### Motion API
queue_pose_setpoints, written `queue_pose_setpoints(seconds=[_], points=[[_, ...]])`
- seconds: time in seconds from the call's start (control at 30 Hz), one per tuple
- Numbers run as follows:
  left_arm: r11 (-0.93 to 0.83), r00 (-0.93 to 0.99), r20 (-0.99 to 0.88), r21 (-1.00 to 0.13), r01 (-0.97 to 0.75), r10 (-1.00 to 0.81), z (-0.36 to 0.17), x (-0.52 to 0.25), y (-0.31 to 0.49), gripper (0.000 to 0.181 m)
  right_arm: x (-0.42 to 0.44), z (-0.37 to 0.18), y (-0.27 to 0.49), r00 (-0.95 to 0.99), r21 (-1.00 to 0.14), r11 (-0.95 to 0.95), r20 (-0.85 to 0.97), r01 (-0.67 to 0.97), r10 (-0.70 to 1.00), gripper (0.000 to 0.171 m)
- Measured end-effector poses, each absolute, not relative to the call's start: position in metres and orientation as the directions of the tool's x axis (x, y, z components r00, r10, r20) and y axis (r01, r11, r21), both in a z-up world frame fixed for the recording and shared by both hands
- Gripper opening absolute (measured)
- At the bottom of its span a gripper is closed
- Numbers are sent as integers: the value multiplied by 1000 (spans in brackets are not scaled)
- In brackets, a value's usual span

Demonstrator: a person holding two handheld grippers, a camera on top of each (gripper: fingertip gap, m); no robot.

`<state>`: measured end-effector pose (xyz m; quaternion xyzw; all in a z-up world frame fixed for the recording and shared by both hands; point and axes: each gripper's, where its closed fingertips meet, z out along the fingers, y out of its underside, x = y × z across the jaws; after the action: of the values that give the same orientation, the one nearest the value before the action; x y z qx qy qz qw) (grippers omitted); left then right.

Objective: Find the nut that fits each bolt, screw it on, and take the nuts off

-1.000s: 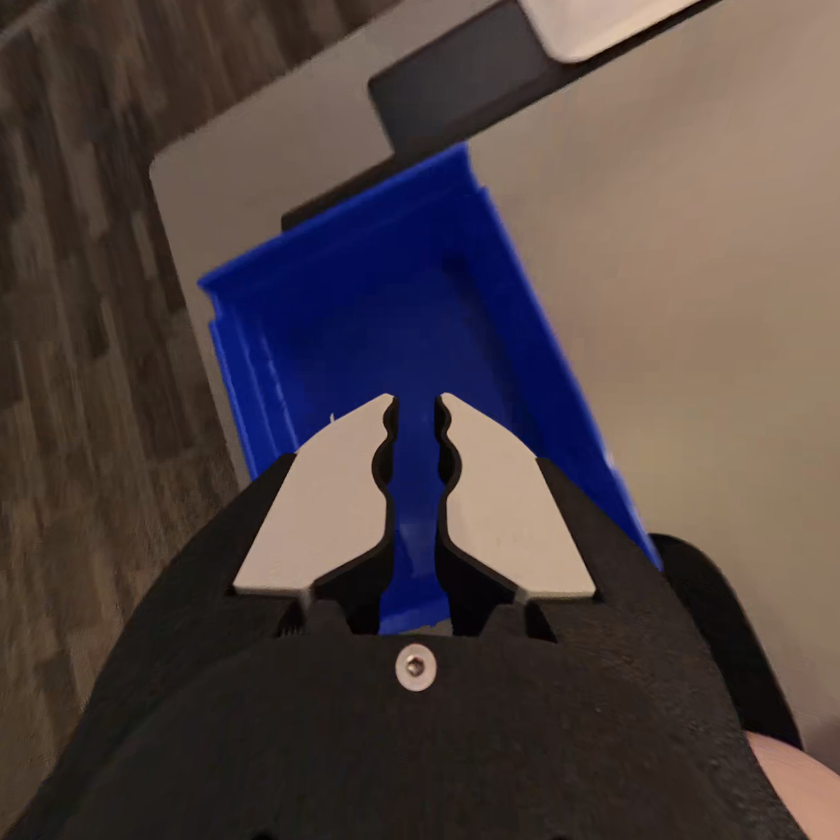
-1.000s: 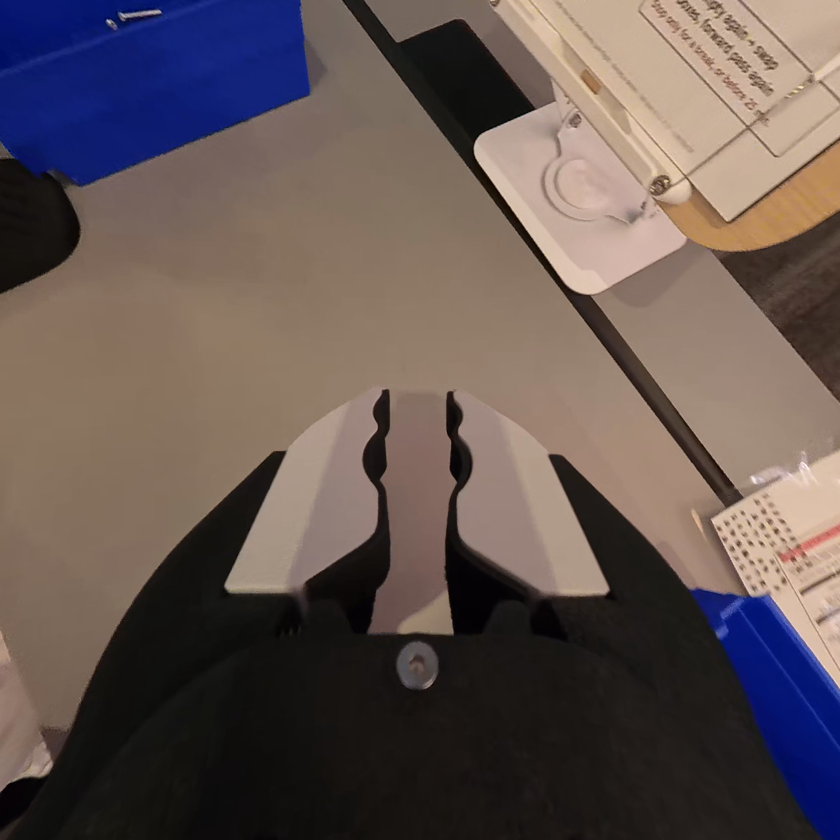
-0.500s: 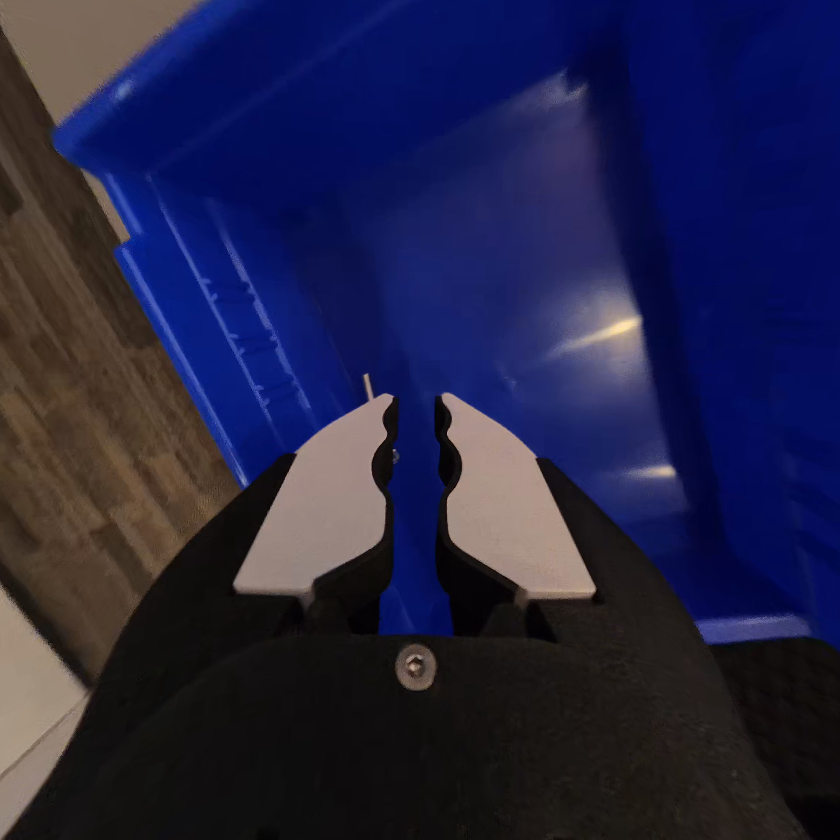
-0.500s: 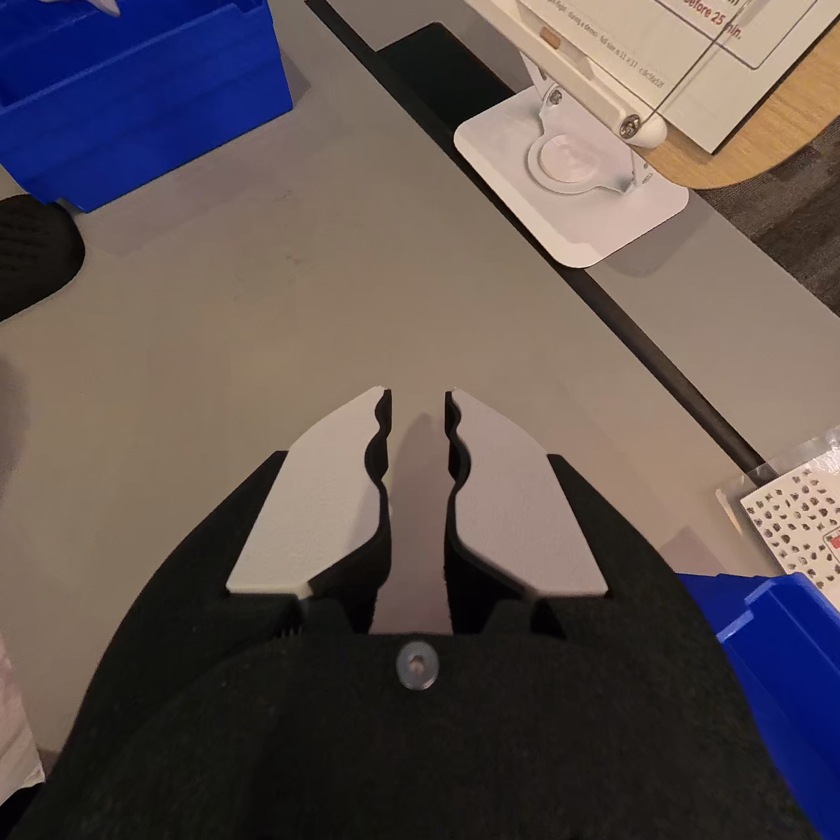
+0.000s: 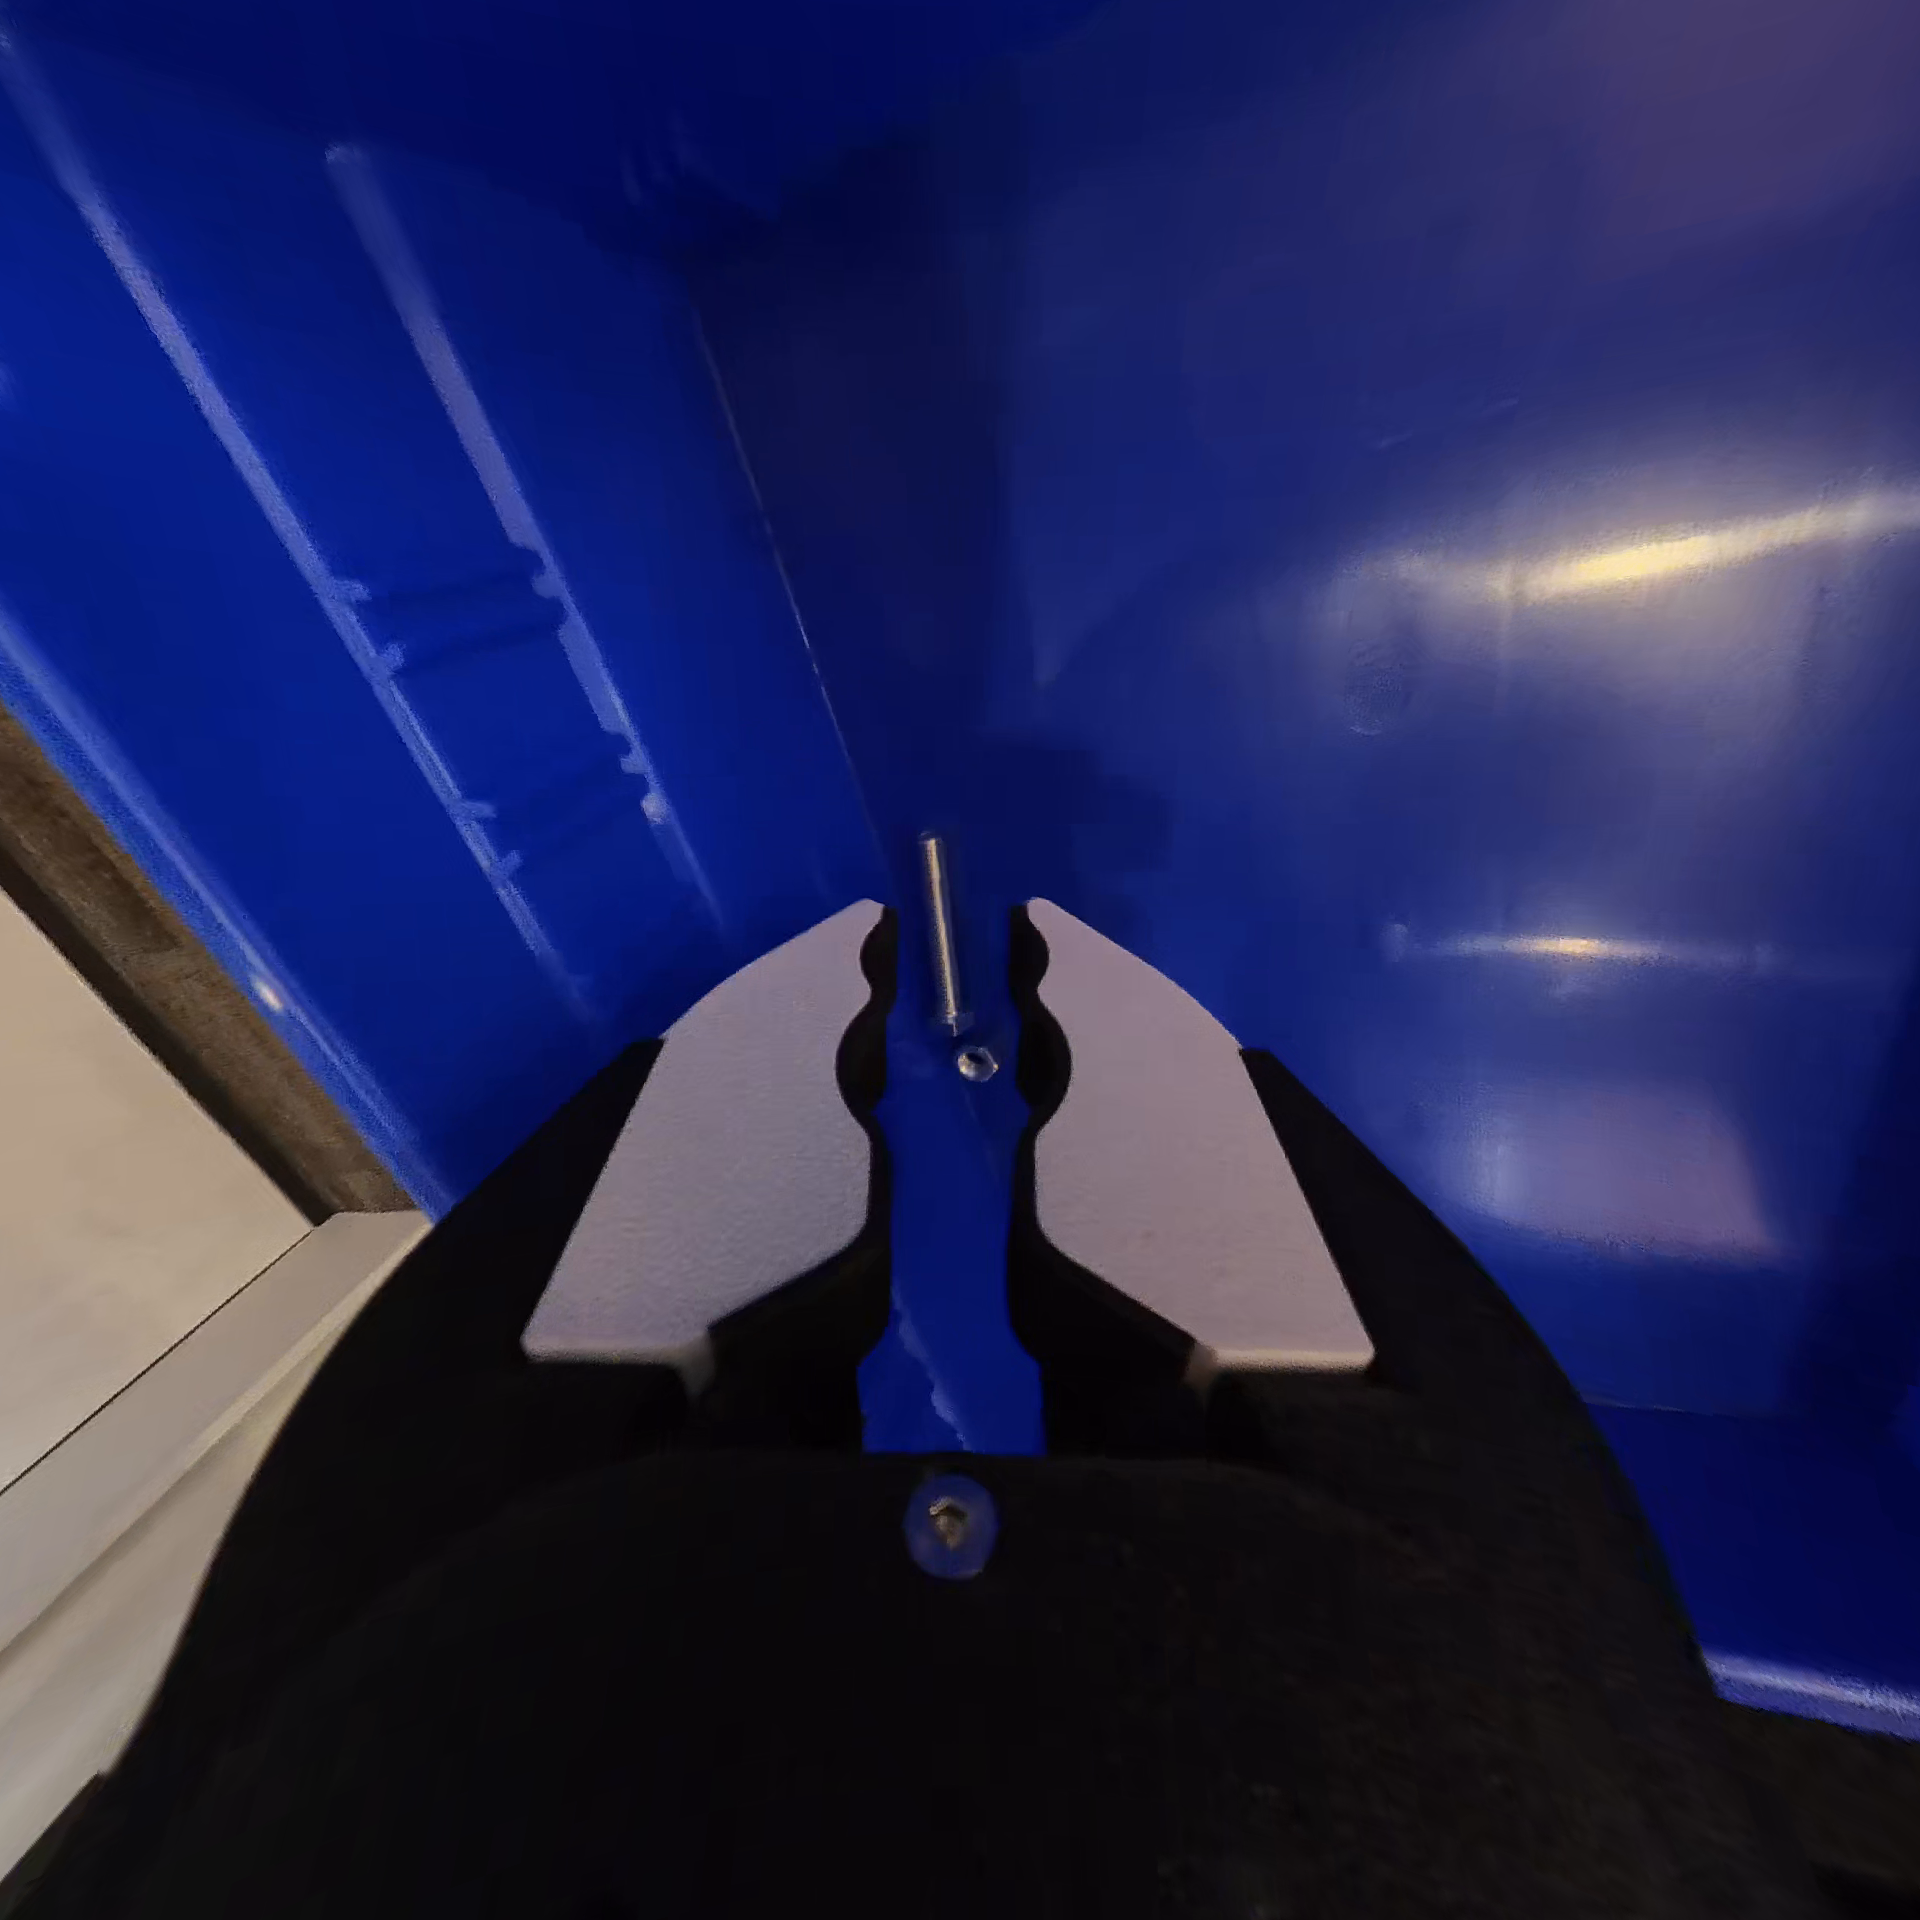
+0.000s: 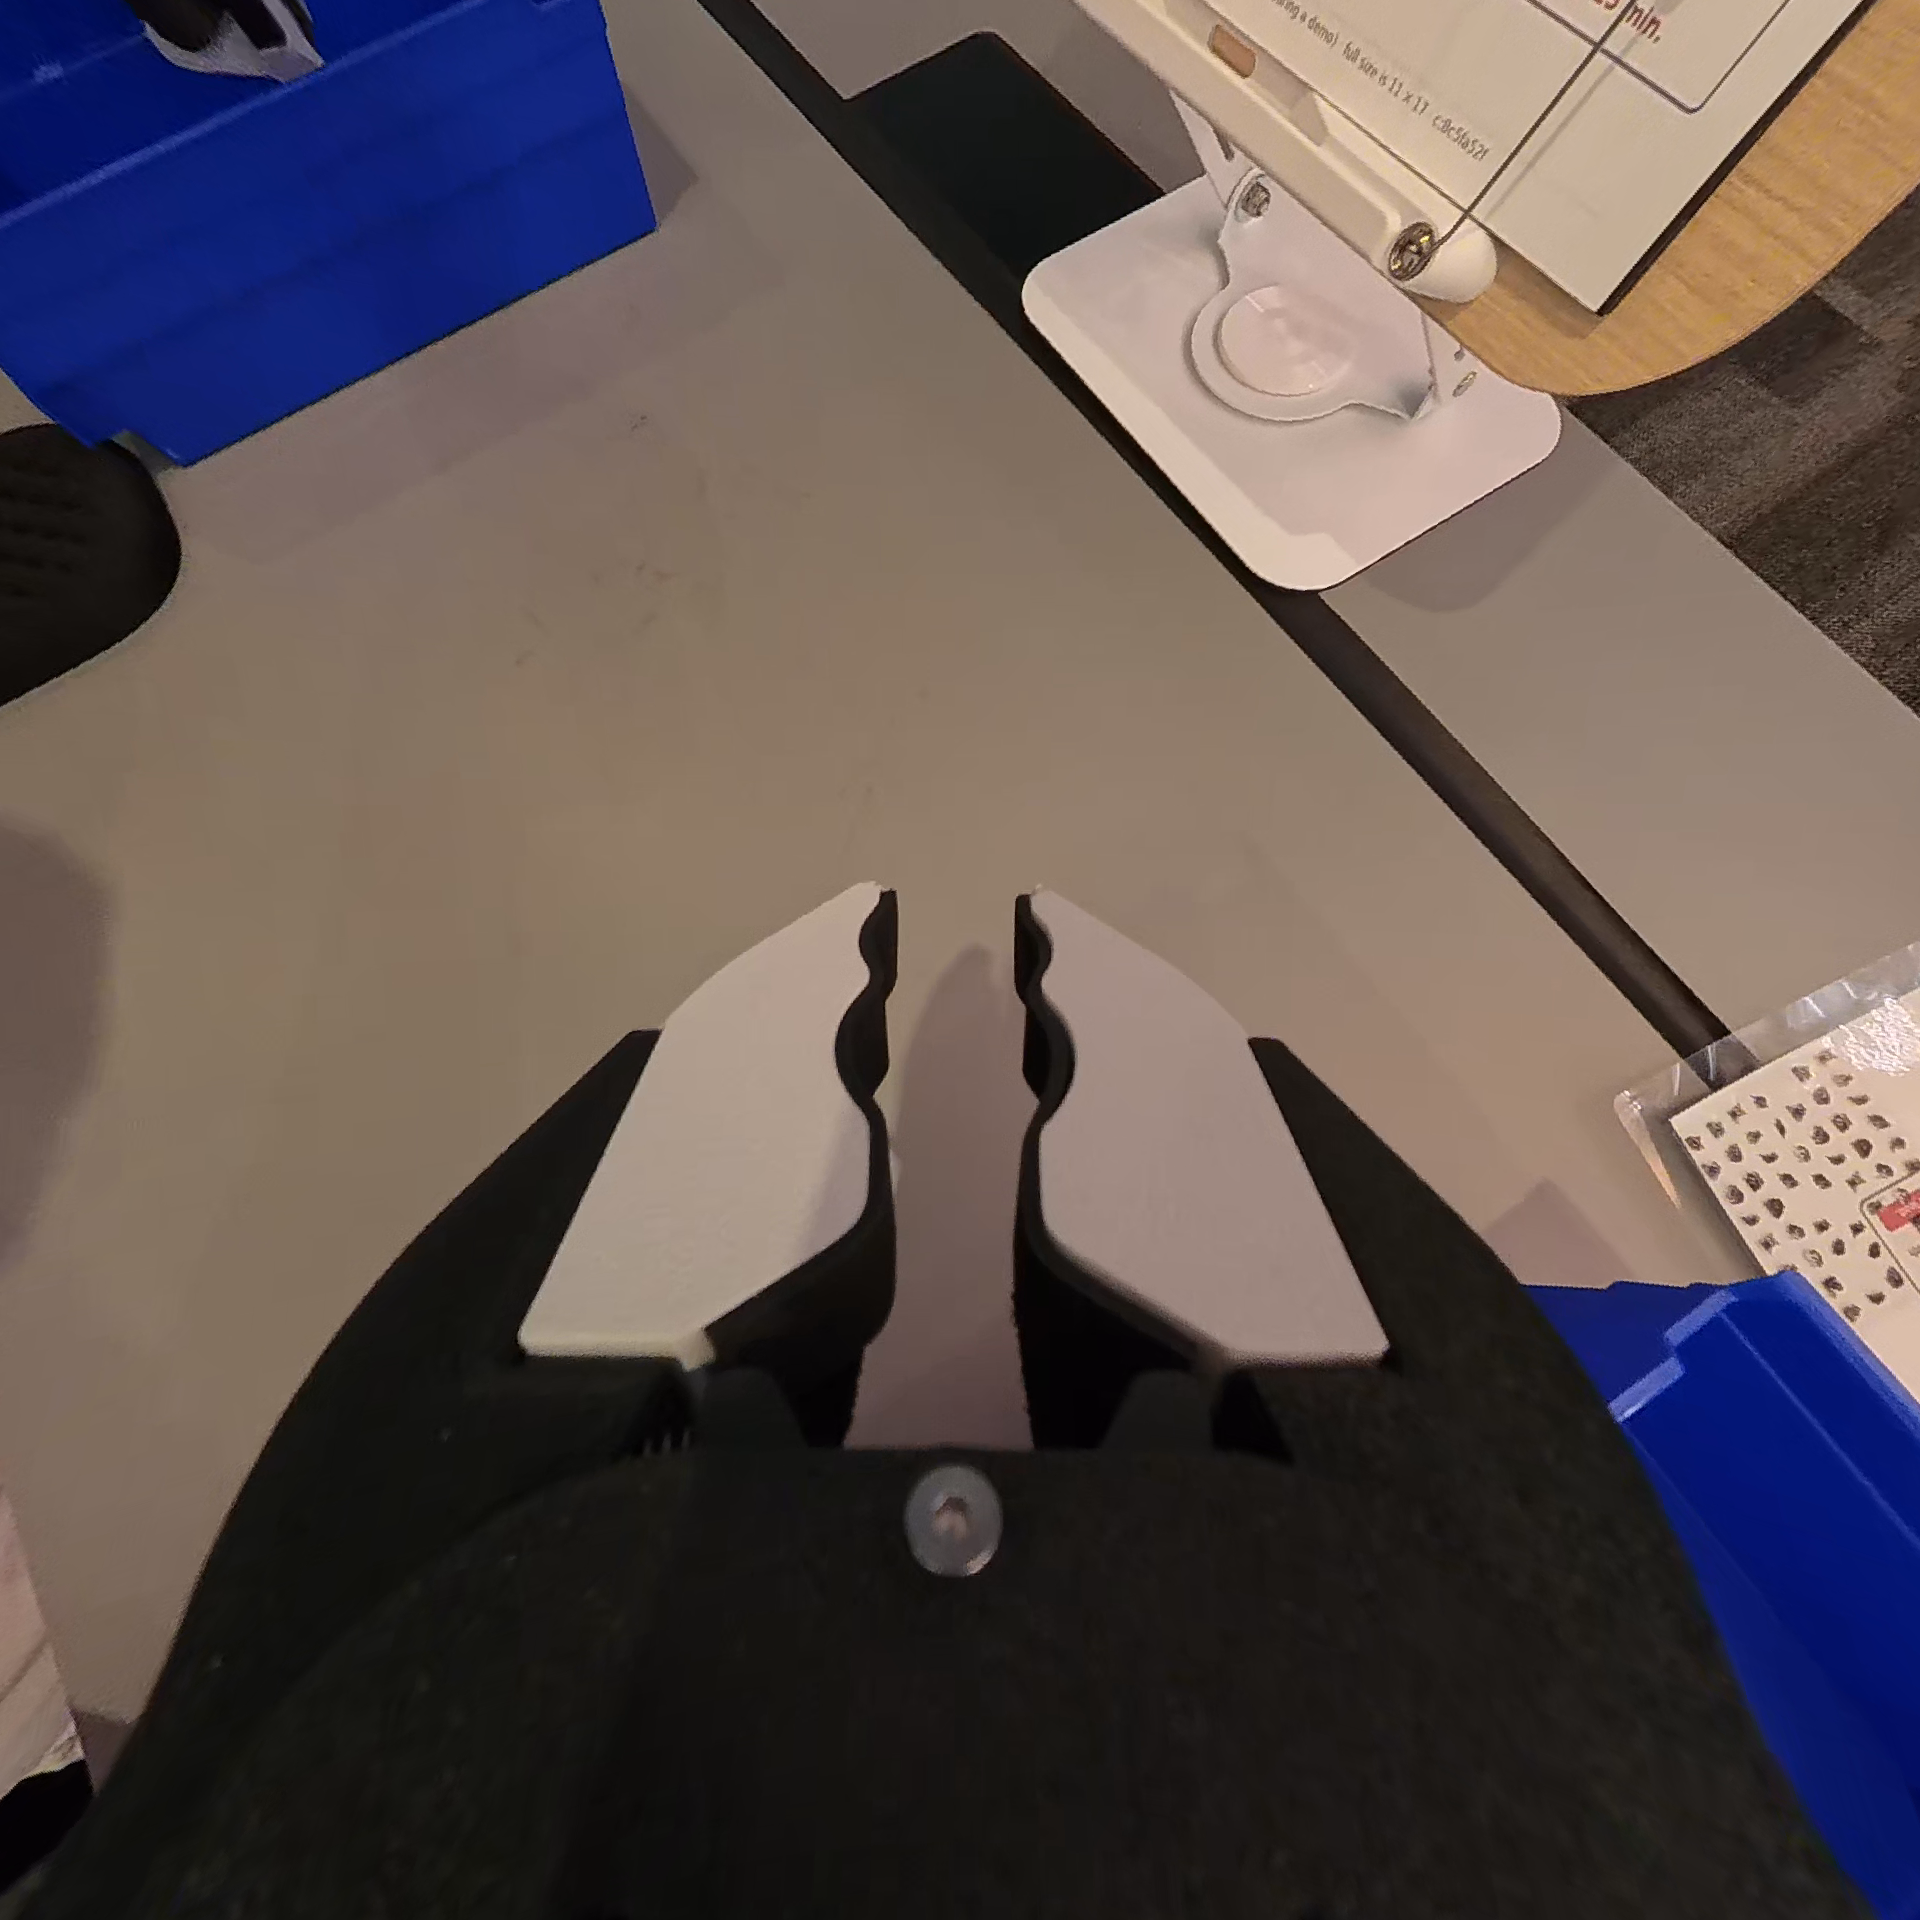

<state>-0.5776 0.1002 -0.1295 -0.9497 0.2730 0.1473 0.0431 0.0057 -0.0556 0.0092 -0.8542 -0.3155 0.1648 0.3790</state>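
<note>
My left gripper [image 5: 954, 906] is open and reaches deep inside a blue bin [image 5: 1351, 468]. A small silver bolt [image 5: 940, 930] lies on the bin floor in line with the gap between the fingers, apart from both. A small silver nut [image 5: 977, 1062] lies just below its head, farther back between the jaws. My right gripper [image 6: 954, 896] is open and empty, low over the grey table [image 6: 623, 727]. In the right wrist view the same blue bin [image 6: 291, 229] stands at the far left with the left gripper's fingers [image 6: 234, 36] inside it.
A white stand base [image 6: 1299, 416] with a tilted white board [image 6: 1507, 114] sits at the far right past a dark seam. A second blue bin [image 6: 1766, 1455] is at the near right, with a clear bag of small parts [image 6: 1808, 1164] behind it. A black pad [image 6: 73, 551] lies at the left. Across from one pair of fingers to the other is roughly 60 cm.
My left gripper has moved forward and down into the blue bin, bringing the bolt and nut between its fingers. My right gripper has dropped slightly over the table and stays open.
</note>
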Motion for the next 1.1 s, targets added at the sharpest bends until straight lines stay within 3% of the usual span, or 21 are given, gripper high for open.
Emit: queue_pose_setpoints(seconds=[0.27, 1.1], points=[[-841, 753, -396, 104, -532, -525, -139, -585, 98, 18, 5, 12, -59, 741, -752, -509, -40, 419, 670, 20], [-824, 759, -329, 303, -478, -561, -146, -591, 83, 6, 5, 13, -66, 728, -742, -508, -39, 438, 684, 18]])
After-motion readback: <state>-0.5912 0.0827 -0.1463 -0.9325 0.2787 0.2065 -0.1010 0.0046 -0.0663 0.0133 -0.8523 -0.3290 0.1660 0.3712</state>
